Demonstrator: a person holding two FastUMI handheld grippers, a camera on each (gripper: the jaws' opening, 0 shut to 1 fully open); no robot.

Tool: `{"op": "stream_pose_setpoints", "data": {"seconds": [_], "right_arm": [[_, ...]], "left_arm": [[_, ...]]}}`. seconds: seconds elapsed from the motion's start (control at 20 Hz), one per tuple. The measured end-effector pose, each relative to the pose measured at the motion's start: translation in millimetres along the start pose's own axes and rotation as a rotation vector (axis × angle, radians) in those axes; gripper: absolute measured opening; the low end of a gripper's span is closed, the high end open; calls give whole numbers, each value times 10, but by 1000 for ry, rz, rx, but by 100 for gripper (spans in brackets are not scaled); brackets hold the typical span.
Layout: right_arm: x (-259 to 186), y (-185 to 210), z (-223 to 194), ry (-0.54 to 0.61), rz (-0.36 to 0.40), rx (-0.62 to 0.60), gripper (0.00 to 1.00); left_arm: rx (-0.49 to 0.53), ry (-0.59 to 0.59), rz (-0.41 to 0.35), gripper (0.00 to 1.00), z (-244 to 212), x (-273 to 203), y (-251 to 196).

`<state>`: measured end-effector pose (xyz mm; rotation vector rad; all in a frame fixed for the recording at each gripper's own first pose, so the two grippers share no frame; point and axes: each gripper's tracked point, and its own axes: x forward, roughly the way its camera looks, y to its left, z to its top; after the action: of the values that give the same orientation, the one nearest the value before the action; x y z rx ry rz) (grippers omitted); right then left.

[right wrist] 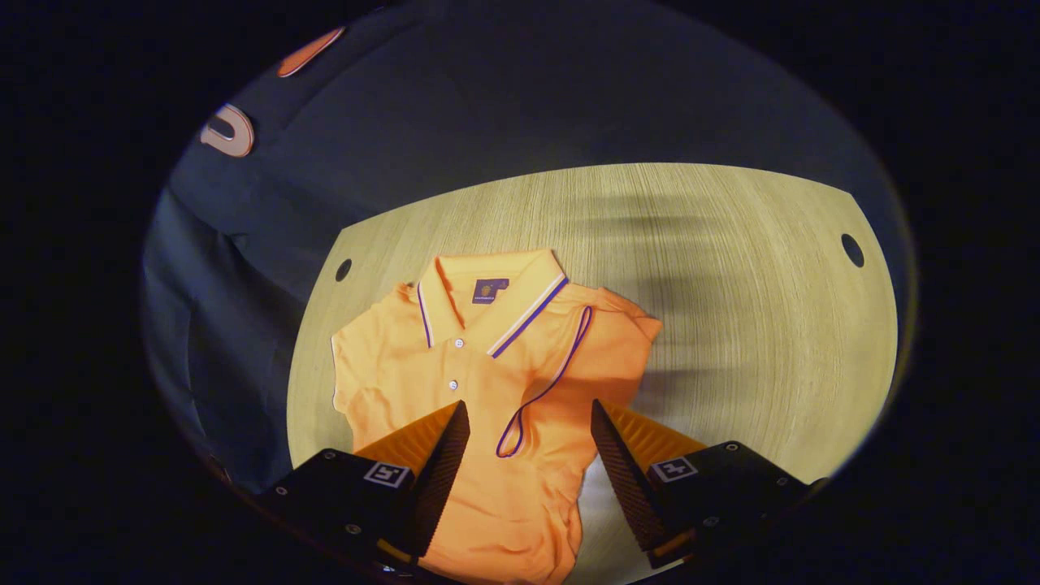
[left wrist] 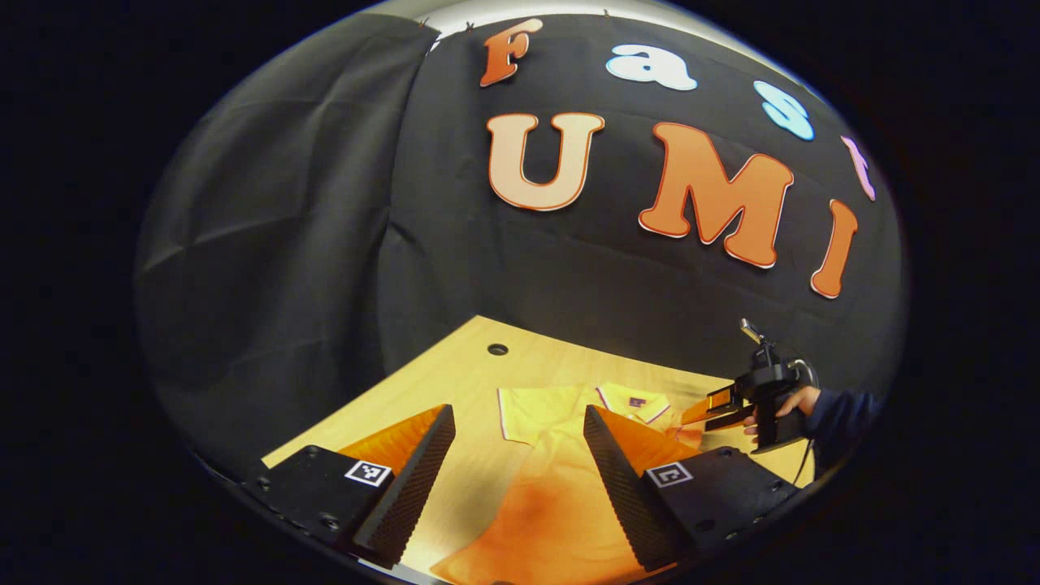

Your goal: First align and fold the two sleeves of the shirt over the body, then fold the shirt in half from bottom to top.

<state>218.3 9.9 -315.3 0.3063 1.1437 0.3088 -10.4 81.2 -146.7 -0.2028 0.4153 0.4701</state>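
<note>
An orange polo shirt (right wrist: 479,366) lies face up on the wooden table (right wrist: 731,284), collar (right wrist: 487,292) toward the far side. In the right gripper view, the sleeve on the right (right wrist: 593,341) is folded over the body, its dark trim looping across the chest. The sleeve on the left (right wrist: 349,382) lies at the shirt's side. My right gripper (right wrist: 530,406) hovers open over the shirt's middle, holding nothing. In the left gripper view, my left gripper (left wrist: 518,416) is open above the shirt (left wrist: 552,496). The right gripper (left wrist: 705,412) shows farther off beside the collar (left wrist: 634,402).
The table has round holes (right wrist: 852,249) (right wrist: 343,270) near its far corners, one also in the left gripper view (left wrist: 497,349). Black cloth walls stand behind and beside the table. A hand in a dark sleeve (left wrist: 837,410) holds the right gripper.
</note>
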Motion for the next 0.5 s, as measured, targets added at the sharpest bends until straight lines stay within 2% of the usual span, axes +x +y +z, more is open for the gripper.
{"op": "stream_pose_setpoints", "data": {"seconds": [0.1,0.3,0.4,0.45,0.5], "right_arm": [[-83,-23,-53,-26,-10,27,94],[-390,-92,-218,-80,-66,71,95],[-590,-116,-307,-113,-90,98,95],[-668,-138,-366,-124,-110,112,86],[-753,-155,-429,-139,-126,125,95]], "left_arm": [[-1,71,-11,98,-49,223,25],[-4,238,-144,98,-301,710,-79],[-2,319,-186,98,-395,980,-79],[-4,354,-193,98,-431,1140,-61],[-7,400,-195,98,-470,1266,-32]]}}
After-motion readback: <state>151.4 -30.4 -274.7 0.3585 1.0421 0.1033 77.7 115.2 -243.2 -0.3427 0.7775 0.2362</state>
